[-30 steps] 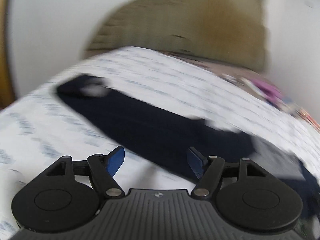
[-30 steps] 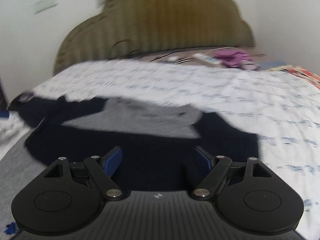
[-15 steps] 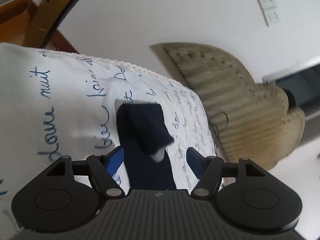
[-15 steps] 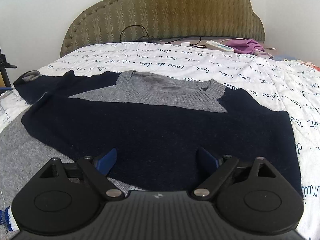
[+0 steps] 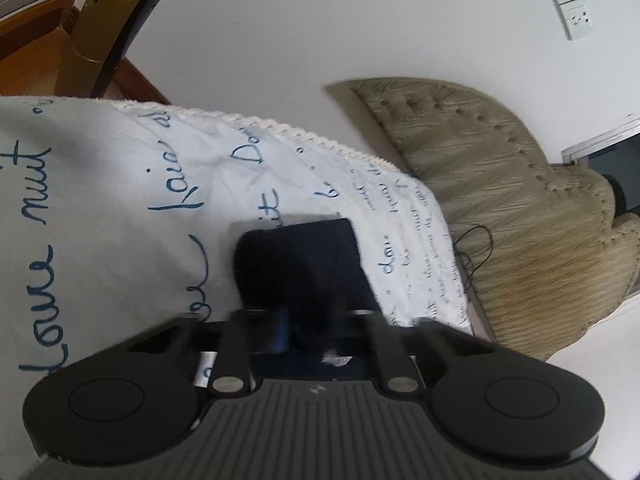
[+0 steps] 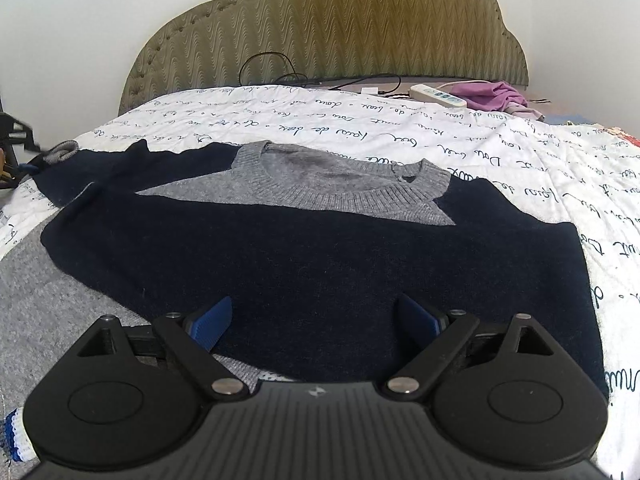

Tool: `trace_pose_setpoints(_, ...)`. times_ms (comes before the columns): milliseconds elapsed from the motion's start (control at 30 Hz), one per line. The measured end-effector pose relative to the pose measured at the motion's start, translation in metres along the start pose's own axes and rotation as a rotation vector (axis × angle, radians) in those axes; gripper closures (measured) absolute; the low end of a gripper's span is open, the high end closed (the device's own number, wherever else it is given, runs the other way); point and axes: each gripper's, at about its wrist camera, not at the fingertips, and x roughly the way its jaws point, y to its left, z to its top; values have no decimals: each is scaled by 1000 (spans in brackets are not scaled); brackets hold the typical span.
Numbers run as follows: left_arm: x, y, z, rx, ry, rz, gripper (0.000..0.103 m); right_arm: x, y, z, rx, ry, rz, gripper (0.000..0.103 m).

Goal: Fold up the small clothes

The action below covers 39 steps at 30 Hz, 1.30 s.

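Sleeve pinch at left, body untouched at right.
Left gripper (image 5: pixel 310 330) jaws have just been closing and are clamped on the navy sleeve (image 5: pixel 298 264) cuff; sweater (image 6: pixel 320 256) is spread flat on the bed (image 6: pixel 400 136); right gripper (image 6: pixel 312 322) jaws are held wide, empty, over the hem. Soft, light knit, likely to sag: best taken at cuffs and hem.

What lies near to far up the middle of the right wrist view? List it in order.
right gripper, jaws open → navy sweater body → grey collar → script-printed bedspread → black cable → olive padded headboard.
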Motion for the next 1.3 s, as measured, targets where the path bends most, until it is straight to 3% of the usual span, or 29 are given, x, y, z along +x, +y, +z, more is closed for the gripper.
trace_pose_setpoints(67,0,0,-1,17,-8,7,99,0,0,0,1,-1,1,11)
trace_pose_setpoints(300,-22,-20,-21,74,-7,-67,101,0,0,0,4,-2,2,11)
trace_pose_setpoints(433,-39,-50,-61,167,41,-151,101,0,0,0,8,-3,5,11)
trace_pose_setpoints(633,-55,-98,-164,315,251,-312,101,0,-1,1,18,-5,12,11)
trace_pose_setpoints(800,-64,-110,-247,274,455,-462,101,1,-3,1,33,-9,23,11)
trace_pose_setpoints(867,-62,-107,-273,277,500,-470,101,1,-5,0,40,-10,29,11)
trace_pose_setpoints(967,-45,-93,-296,298,558,-380,100,0,-7,0,55,-14,41,11)
trace_pose_setpoints(1033,-37,-86,-306,327,597,-340,92,0,-10,0,67,-16,51,11)
trace_pose_setpoints(1100,-39,-89,-311,403,622,-323,74,-1,-12,-1,77,-17,61,11)
trace_pose_setpoints(1133,-43,-92,-312,455,617,-311,49,-1,-13,0,82,-17,67,11)
trace_pose_setpoints(1167,-50,-93,-311,498,585,-301,33,-2,-14,0,85,-17,70,11)
trace_pose_setpoints(1300,-90,-91,-305,692,422,-350,32,-7,-15,9,93,2,69,11)
